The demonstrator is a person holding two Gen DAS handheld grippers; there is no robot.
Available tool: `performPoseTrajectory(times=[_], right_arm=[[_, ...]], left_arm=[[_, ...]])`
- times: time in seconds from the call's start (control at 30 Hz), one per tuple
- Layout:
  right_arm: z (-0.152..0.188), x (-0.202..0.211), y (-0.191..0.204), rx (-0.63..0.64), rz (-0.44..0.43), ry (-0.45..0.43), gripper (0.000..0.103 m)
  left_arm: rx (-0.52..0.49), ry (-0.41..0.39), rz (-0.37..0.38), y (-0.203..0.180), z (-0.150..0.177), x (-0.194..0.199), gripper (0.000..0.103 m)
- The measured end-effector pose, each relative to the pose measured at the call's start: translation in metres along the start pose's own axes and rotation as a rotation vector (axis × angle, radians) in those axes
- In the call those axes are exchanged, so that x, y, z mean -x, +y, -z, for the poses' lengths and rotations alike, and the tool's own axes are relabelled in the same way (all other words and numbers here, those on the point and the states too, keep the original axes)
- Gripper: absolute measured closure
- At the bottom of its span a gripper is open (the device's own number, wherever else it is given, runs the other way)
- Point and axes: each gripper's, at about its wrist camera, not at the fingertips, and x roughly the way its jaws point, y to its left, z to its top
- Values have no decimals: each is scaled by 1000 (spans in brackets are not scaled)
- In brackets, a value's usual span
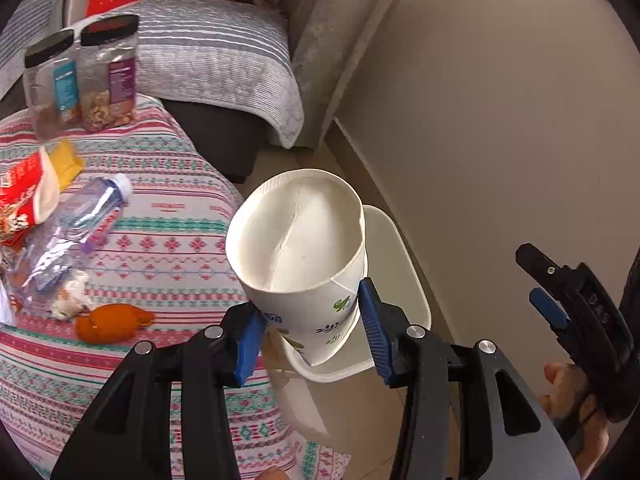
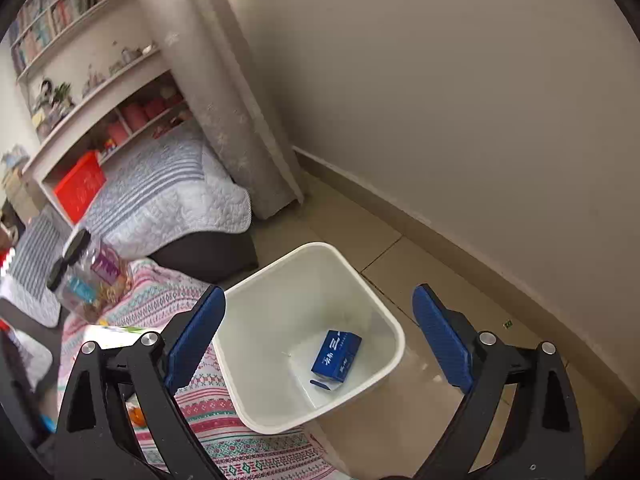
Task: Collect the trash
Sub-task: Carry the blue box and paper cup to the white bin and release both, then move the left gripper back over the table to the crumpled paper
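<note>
The left gripper (image 1: 312, 334) was clamped on a white paper cup (image 1: 298, 248), its blue pads pressing the cup's lower sides; the wall was creased at the right pad, and the cup tilted with its open mouth toward the camera. The cup hung past the right edge of a table covered in a pink and teal patterned cloth (image 1: 168, 240), above the near rim of a white trash bin (image 2: 316, 332) that stood on the tiled floor just beside that edge. The right gripper (image 2: 320, 340) hovered over the bin with its jaws spread wide and nothing between them. Inside the bin, on its bottom, lay a small blue carton (image 2: 338, 356) and a blue scrap beside it. More litter lay on the cloth toward the table's left edge: a crushed clear plastic bottle (image 1: 80, 220), a red and white snack wrapper (image 1: 20, 204), a crumpled white tissue (image 1: 72, 294) and an orange peel (image 1: 112, 322) close to it. Two clear jars with black lids (image 1: 84, 76) stood upright side by side at the far left corner. Beyond the table a grey striped quilt (image 1: 216, 60) draped over a dark seat.
</note>
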Motion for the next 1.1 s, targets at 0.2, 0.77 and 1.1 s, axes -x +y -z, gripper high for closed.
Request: performPoseTrajectory(times=[0.2,0.77,1.1], right_arm=[[0,13,-13,-57,-5,-35,11],[47,33,106,263,-70,-77,7],[90,35,172,417,-127,-19,7]], left_arm=[[-26,56,19,-34,6,-40,41],[-53,-56,-372,88,27,74,28],[-8,-100,-498,147,34,127,28]])
